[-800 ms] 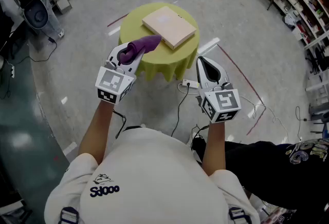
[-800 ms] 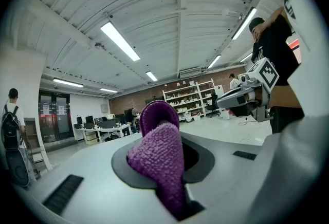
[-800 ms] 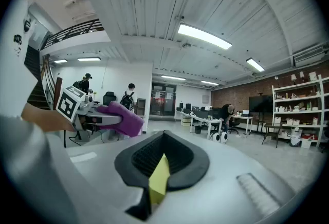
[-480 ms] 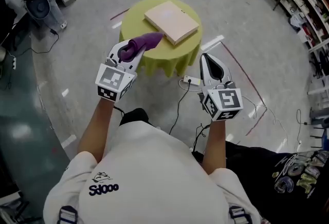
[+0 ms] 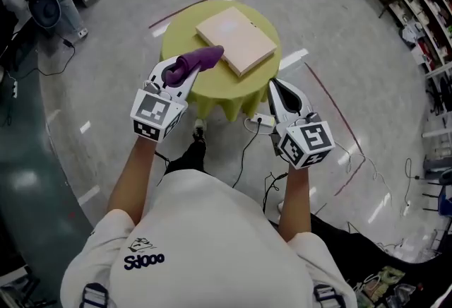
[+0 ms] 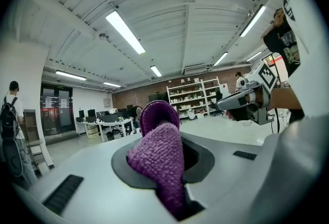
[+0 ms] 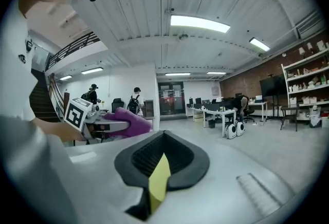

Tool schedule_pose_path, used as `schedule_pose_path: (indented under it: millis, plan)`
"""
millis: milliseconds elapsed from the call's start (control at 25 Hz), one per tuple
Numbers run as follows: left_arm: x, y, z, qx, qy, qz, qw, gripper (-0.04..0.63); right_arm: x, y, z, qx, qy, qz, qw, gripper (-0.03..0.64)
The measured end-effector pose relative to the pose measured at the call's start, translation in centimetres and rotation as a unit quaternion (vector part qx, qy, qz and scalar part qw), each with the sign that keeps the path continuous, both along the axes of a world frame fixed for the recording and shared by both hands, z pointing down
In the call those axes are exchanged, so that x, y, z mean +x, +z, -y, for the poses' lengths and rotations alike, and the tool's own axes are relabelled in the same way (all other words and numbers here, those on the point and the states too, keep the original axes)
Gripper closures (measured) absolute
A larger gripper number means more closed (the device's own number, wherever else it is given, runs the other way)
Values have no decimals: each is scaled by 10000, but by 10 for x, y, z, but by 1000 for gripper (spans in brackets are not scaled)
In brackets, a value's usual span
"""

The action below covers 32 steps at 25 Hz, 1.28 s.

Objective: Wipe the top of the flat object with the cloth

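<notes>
A flat beige board (image 5: 236,37) lies on a small round table under a yellow-green cover (image 5: 183,30). My left gripper (image 5: 182,72) is shut on a purple cloth (image 5: 198,58), whose free end hangs over the table's near left edge, just short of the board. In the left gripper view the cloth (image 6: 160,153) fills the gap between the jaws. My right gripper (image 5: 277,85) hovers at the table's near right edge with its jaws together and nothing in them. In the right gripper view only a sliver of yellow cover (image 7: 159,181) shows through the slit.
A power strip (image 5: 260,118) and black cables (image 5: 244,151) lie on the floor below the table's front. The person's shoe (image 5: 198,133) is close to the table. Shelves (image 5: 424,24) line the right side, and a black speaker (image 5: 44,8) stands at the far left.
The person has stepped closer to the table, a shoe now showing by its base. Both grippers keep their pose; the left still holds the cloth near the board's corner.
</notes>
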<state>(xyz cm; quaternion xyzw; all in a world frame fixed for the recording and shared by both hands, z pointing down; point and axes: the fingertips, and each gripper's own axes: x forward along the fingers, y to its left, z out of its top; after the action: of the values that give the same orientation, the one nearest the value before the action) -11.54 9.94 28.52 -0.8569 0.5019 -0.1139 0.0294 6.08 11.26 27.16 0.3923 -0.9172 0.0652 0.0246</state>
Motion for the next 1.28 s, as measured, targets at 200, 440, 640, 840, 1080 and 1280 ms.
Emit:
schedule_pose_path:
  millis: [200, 440, 640, 840, 1080, 1280]
  plan:
    - [-3, 26, 62, -86, 51, 28, 9999, 534, -12, 21, 52, -90, -206, -108, 9997, 607]
    - [-13, 39, 143, -196, 213, 18, 9996, 534, -31, 35, 130, -336, -169, -122, 9992, 607]
    - [-27, 48, 199, -377, 273, 22, 9989, 534, -47, 38, 182, -516, -68, -27, 9986, 608]
    - [-37, 70, 238, -618, 324, 55, 9975, 534, -51, 50, 219, -681, 192, 52, 9975, 607]
    - [-37, 111, 276, -954, 419, 217, 9943, 534, -43, 83, 244, -972, 583, -351, 9929, 607]
    - [-38, 149, 309, -1219, 350, 423, 9910, 534, -30, 106, 258, -1134, 786, -420, 9895, 606]
